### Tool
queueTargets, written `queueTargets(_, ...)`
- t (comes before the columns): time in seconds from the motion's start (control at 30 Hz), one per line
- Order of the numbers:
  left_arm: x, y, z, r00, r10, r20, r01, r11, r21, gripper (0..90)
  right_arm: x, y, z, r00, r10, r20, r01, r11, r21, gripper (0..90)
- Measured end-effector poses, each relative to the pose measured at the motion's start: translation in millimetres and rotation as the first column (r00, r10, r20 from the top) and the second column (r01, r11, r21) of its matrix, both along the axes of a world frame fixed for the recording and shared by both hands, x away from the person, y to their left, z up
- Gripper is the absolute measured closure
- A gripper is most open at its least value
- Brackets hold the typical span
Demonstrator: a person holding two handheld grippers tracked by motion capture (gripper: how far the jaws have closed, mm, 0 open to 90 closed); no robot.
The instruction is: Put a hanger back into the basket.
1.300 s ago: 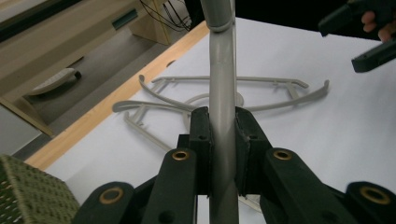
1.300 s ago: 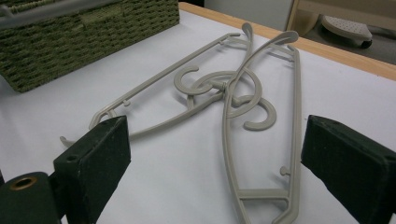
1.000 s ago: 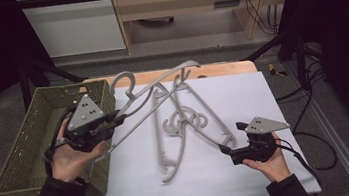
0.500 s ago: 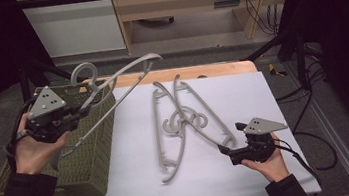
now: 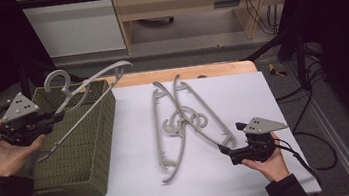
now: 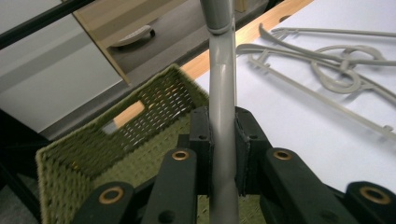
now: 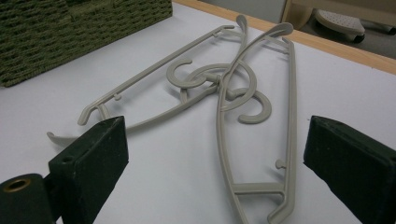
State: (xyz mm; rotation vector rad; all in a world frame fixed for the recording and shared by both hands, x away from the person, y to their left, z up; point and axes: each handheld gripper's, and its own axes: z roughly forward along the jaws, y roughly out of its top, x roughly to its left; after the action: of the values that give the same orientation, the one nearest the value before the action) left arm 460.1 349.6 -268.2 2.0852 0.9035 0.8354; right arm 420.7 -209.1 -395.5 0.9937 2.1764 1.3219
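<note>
Grey hanger clamped in raised left gripper over basket.

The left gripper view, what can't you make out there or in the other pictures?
- Left gripper view: the held hanger is cut off by the top edge, so its hook is unseen.
- High view: the basket floor is partly hidden by the left gripper.
- Right gripper view: the hangers on the table overlap, so their count is unclear.

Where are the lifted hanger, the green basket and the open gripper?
lifted hanger (image 5: 90,79), high view, its upper arm.
green basket (image 5: 101,163), high view, its right wall.
right gripper (image 5: 225,149), high view, between its jaws.
</note>
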Motion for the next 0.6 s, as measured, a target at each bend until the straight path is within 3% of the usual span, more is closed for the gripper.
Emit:
queueTargets(0.33,-4.0,40.9,-11.3,0.9985,0.053,-0.015,-0.053,0.9986,0.003,79.3,0.2,-0.1,0.0,1.0000,-0.001,-0.003,0.001,1.0000,0.000,7.2)
queueTargets(0.6,-4.3,59.1,-25.5,0.9960,0.082,-0.036,-0.082,0.9966,0.005,79.4,0.6,0.1,-0.3,1.0000,0.003,-0.005,-0.003,1.0000,-0.004,7.2)
